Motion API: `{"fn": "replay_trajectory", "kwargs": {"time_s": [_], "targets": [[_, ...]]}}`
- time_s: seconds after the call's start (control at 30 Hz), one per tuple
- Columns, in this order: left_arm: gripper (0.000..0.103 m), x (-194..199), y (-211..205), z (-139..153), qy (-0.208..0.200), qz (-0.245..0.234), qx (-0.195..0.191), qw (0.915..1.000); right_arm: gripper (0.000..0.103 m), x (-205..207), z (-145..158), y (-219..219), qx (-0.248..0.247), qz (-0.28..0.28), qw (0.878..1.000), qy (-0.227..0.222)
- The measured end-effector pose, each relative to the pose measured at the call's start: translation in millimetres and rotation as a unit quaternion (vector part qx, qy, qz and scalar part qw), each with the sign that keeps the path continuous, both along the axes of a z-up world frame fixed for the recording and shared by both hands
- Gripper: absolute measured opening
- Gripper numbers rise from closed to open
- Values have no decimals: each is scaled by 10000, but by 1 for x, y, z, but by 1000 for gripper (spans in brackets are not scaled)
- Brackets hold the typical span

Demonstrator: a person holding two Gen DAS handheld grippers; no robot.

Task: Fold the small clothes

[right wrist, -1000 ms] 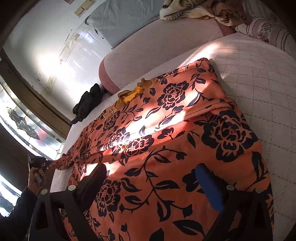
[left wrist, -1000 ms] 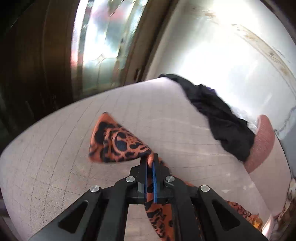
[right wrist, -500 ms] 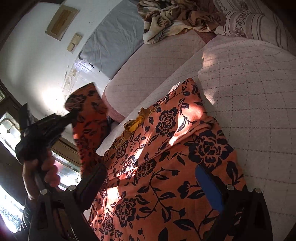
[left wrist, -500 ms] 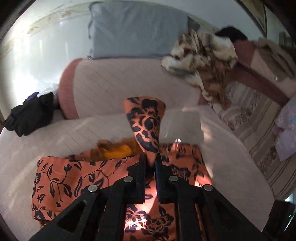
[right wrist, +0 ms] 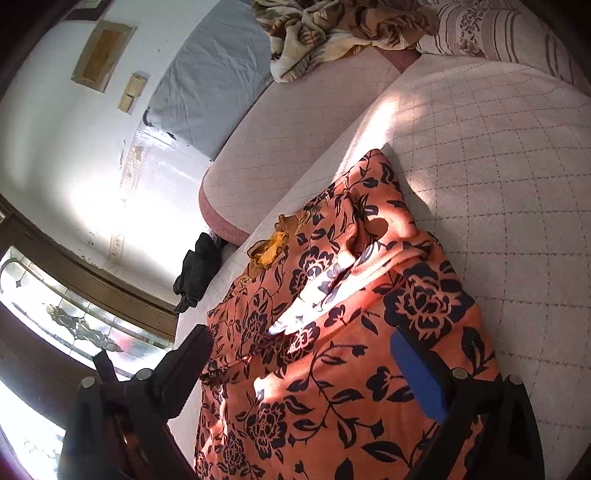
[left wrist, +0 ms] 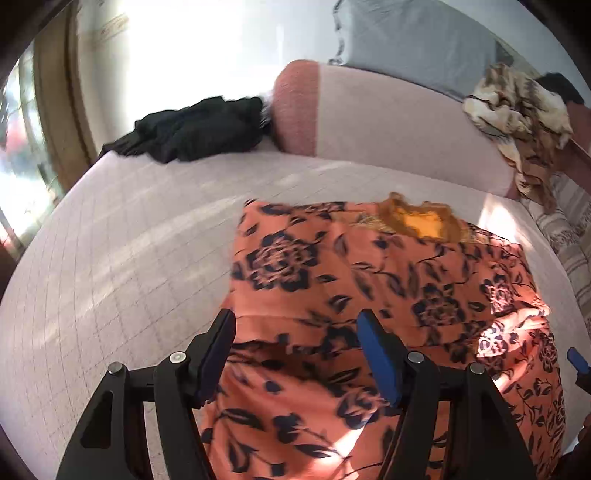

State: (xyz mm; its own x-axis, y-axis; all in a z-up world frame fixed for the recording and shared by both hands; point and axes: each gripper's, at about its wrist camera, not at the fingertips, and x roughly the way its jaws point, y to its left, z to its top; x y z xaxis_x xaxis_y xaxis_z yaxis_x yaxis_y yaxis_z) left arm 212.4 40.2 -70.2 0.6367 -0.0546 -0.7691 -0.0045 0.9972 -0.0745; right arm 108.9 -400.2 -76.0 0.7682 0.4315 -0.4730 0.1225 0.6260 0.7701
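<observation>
Floral garment (left wrist: 388,295) lay lengthwise ahead of both tongs.
Left tongs (left wrist: 295,354) were opening, gripping nothing; right tongs (right wrist: 303,369) gaped empty above it.

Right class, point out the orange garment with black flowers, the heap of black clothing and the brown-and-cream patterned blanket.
Orange garment with black flowers (left wrist: 399,288): left wrist view, middle of the cloth.
Heap of black clothing (left wrist: 199,129): left wrist view, centre of the heap.
Brown-and-cream patterned blanket (right wrist: 332,29): right wrist view, crumpled middle.

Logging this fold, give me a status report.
Left tool opening, nothing between jaws. Right tool open above dress. Dress flat on bed. Nothing in the way.
</observation>
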Motion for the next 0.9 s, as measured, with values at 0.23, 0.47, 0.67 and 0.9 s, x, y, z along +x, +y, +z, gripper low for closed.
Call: {"fn": "replay_trajectory", "kwargs": {"time_s": [0.23, 0.47, 0.67, 0.9], "targets": [[69, 12, 49, -29, -21, 450, -901, 9949, 97, 87, -14, -6, 97, -158, 9941, 1072], [69, 14, 50, -44, 62, 367, -960, 9947, 23, 129, -27, 16, -635, -5, 9819, 1784], [69, 8, 54, -27, -280, 426, -1079, 9928, 10, 135, 61, 55, -2311, 254, 9712, 524], [69, 26, 32, -49, 152, 194, -522, 9983, 20, 126, -38, 31, -2702, 479, 9465, 1698]]}}
